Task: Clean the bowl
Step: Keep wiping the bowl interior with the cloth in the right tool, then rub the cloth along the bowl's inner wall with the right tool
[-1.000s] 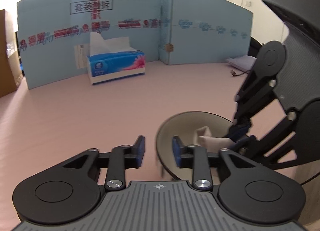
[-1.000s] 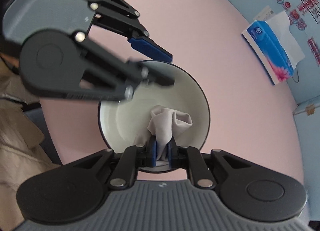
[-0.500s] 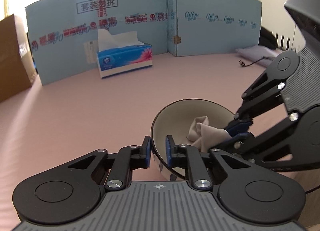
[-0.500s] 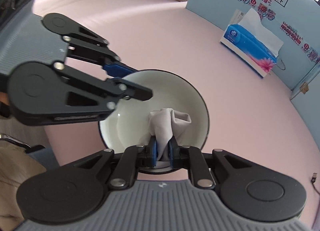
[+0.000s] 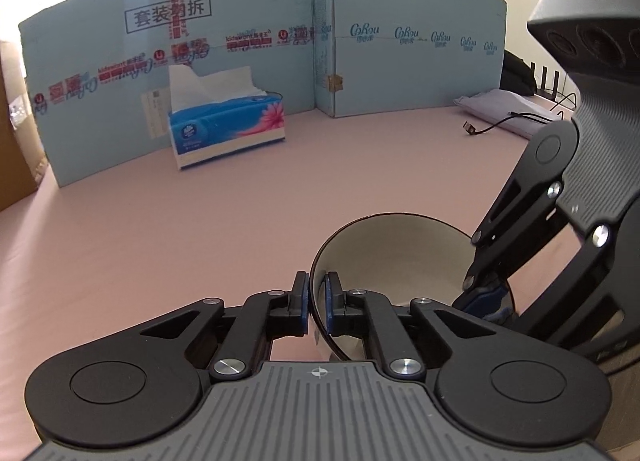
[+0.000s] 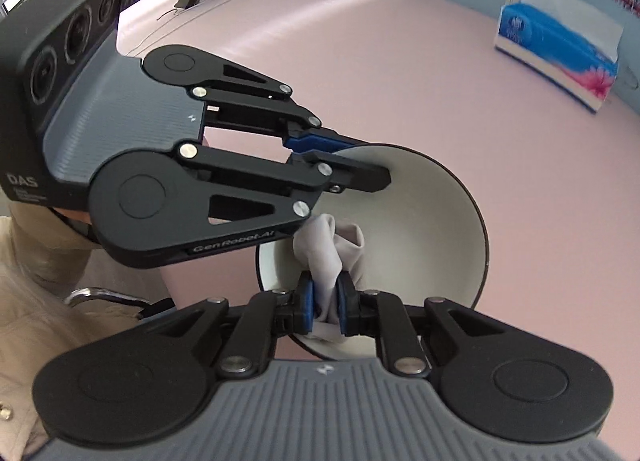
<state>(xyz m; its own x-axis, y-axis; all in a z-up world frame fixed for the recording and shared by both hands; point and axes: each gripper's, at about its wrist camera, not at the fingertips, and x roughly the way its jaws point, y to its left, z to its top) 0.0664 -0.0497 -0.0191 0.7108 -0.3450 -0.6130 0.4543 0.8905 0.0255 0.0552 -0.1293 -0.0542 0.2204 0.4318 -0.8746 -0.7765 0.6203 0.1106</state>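
Since the frame a second earlier, our left gripper (image 5: 317, 303) has closed from a wide spread onto the rim of the bowl (image 5: 400, 249), one blue pad outside the wall and one inside, and the bowl now stands tilted on the pink table (image 5: 200, 229) with its opening turned toward the right gripper. The right gripper (image 6: 325, 301) stays pinched on a bunched grey cloth (image 6: 326, 249), whose folds rest against the pale inner wall of the bowl (image 6: 420, 213) near its lower rim. In the right wrist view we read "GenRobot.AI" on the left gripper's (image 6: 352, 159) finger link and "DAS" on its grey body. Beyond the bowl a blue tissue box (image 5: 228, 125) with a pink flower print stands before a light-blue cardboard screen (image 5: 400, 61), which bears repeated "kidswant" marks and boxed Chinese characters; a further repeated logo on its right panel is too small to read.
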